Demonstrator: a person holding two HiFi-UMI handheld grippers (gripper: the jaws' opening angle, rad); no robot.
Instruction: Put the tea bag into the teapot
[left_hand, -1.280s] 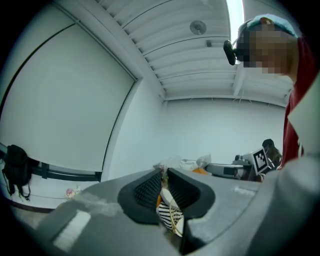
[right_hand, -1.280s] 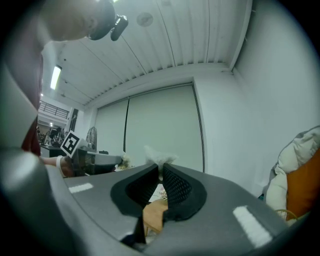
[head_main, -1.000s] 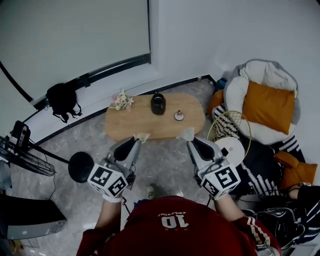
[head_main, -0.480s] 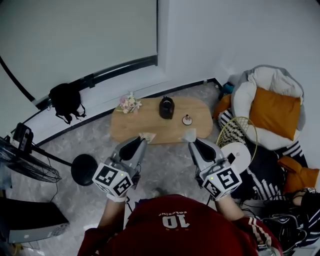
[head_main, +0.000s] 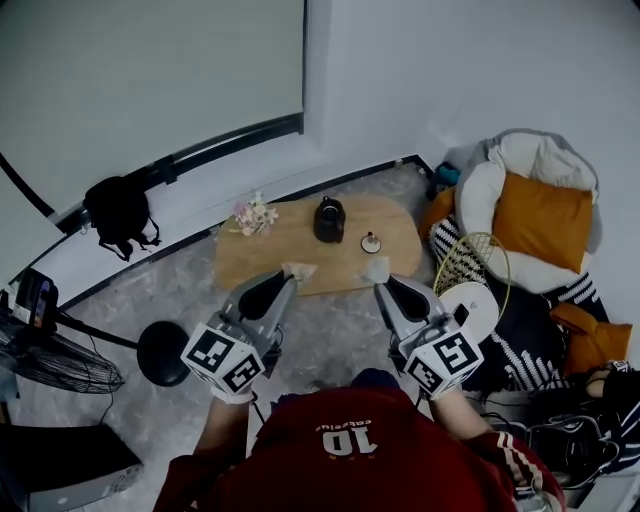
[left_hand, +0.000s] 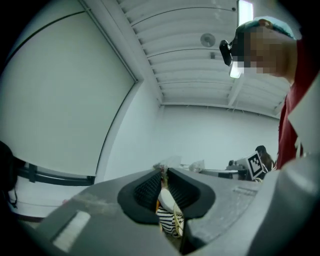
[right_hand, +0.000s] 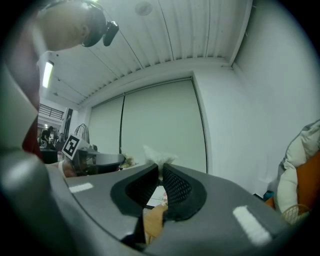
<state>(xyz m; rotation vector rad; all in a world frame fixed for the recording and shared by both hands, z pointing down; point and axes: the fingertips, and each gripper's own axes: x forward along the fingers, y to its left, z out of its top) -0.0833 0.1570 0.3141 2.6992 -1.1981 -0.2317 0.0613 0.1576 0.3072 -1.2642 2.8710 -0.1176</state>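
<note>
Currently we hold both grippers out level in front of us, side by side and apart. The left gripper (head_main: 289, 277) has its jaws drawn narrow on a small pale scrap (left_hand: 166, 161) nipped at the very tips; it looks tan from the head view, and we cannot tell whether it is a wrapper or something else. The right gripper (head_main: 379, 281) is likewise closed down narrow, pinching a whitish crumpled tea bag (right_hand: 159, 156) that sticks up past its fingertips. Ahead of us stands a low wooden table (head_main: 268, 256), and the dark teapot (head_main: 328, 219) sits on it, roughly between the two grippers as the head view shows them and well apart from the tea bag. Just to the teapot's right a small round piece with a knob (head_main: 371, 243) rests on the tabletop, and a little bunch of flowers (head_main: 250, 213) lies near the table's left end. An orange cushion (head_main: 540, 208) fills a pale seat off to the right.
</note>
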